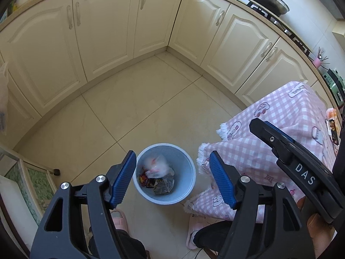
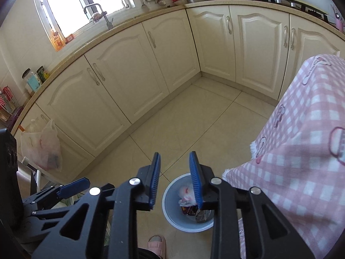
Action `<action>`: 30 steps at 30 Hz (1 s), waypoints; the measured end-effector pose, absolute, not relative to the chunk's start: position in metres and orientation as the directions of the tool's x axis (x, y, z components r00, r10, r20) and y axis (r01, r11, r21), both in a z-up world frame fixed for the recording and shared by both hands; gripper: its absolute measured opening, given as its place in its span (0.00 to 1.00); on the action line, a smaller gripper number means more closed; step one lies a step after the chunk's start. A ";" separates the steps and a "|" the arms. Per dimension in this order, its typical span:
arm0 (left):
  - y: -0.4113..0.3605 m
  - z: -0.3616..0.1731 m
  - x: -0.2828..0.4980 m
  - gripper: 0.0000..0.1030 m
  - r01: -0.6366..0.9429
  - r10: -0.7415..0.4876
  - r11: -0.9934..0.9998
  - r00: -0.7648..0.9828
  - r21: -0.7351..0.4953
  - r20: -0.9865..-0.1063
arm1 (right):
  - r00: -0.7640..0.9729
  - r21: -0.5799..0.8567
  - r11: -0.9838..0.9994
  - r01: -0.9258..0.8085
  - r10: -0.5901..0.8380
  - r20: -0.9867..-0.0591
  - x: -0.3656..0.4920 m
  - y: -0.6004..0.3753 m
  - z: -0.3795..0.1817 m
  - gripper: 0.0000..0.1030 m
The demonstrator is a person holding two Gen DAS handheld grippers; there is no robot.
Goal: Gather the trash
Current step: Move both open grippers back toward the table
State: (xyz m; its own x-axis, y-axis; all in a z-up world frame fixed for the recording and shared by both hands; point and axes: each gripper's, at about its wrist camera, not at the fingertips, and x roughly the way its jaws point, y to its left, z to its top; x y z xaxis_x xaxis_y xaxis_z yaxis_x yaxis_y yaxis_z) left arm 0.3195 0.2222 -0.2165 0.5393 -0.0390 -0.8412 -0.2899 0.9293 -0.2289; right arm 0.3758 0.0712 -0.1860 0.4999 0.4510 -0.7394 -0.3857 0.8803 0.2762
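Both tools point steeply down at the floor, held above a pale blue bin (image 1: 165, 173) that stands on the tiles beside a pink checked cloth (image 1: 278, 125).

The left tool (image 1: 172, 176) hangs almost straight over the bin. Its blue pads (image 1: 123, 179) stand wide apart with nothing between them; the bin shows in the gap. In the right wrist view this tool is seen from the side at the lower left, one blue pad jutting out.

The right tool (image 2: 175, 180) hangs a little higher and to one side, so that the bin (image 2: 172, 215) sits low in its view, partly behind its right finger. Its pads (image 2: 155, 181) are parted by a narrow gap (far less than the left's) and grip nothing. In the left wrist view its black body, lettered "DAS", crosses the cloth at the right edge.

The trash (image 1: 158, 177) lies inside the bin: a crumpled clear plastic bag on top of dark and red printed wrappers. More wrappers (image 1: 332, 127) lie on the cloth at the far right edge, too clipped to make out.

Pink slippers (image 1: 120, 218) of the person show at the bottom, just beside the bin.
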 end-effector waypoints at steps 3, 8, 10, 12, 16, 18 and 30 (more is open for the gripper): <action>0.213 -0.204 0.316 0.65 -0.269 -0.042 0.936 0.559 -0.229 -0.828 | 0.520 0.278 0.885 -0.374 0.448 -0.727 0.370 0.058 -0.175 0.27; 0.190 -0.175 0.307 0.68 -0.225 -0.039 0.950 0.604 -0.217 -0.796 | 0.574 0.270 0.892 -0.362 0.442 -0.690 0.356 0.031 -0.146 0.27; 0.180 -0.163 0.304 0.69 -0.206 -0.038 0.956 0.624 -0.211 -0.781 | 0.606 0.257 0.897 -0.359 0.434 -0.667 0.348 0.018 -0.131 0.28; 0.166 -0.149 0.300 0.70 -0.178 -0.041 0.963 0.645 -0.203 -0.763 | 0.634 0.251 0.901 -0.354 0.428 -0.644 0.341 0.004 -0.117 0.30; 0.137 -0.126 0.295 0.73 -0.123 -0.049 0.976 0.681 -0.181 -0.730 | 0.691 0.241 0.911 -0.333 0.410 -0.595 0.326 -0.030 -0.091 0.33; 0.124 -0.118 0.290 0.75 -0.098 -0.057 0.980 0.694 -0.173 -0.717 | 0.711 0.241 0.916 -0.321 0.402 -0.578 0.320 -0.047 -0.082 0.33; 0.006 -0.091 0.293 0.78 0.117 -0.171 0.985 0.707 -0.125 -0.686 | 0.816 0.255 0.961 -0.106 0.231 -0.530 0.296 -0.200 -0.063 0.37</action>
State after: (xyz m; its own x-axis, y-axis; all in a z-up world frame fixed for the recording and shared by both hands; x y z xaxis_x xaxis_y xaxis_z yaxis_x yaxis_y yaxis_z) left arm 0.2934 0.0058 -0.0907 0.7074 -0.1710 -0.6858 0.1167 0.9852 -0.1253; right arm 0.2964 -0.1997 -0.0629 0.8157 0.2312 -0.5302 -0.1065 0.9610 0.2551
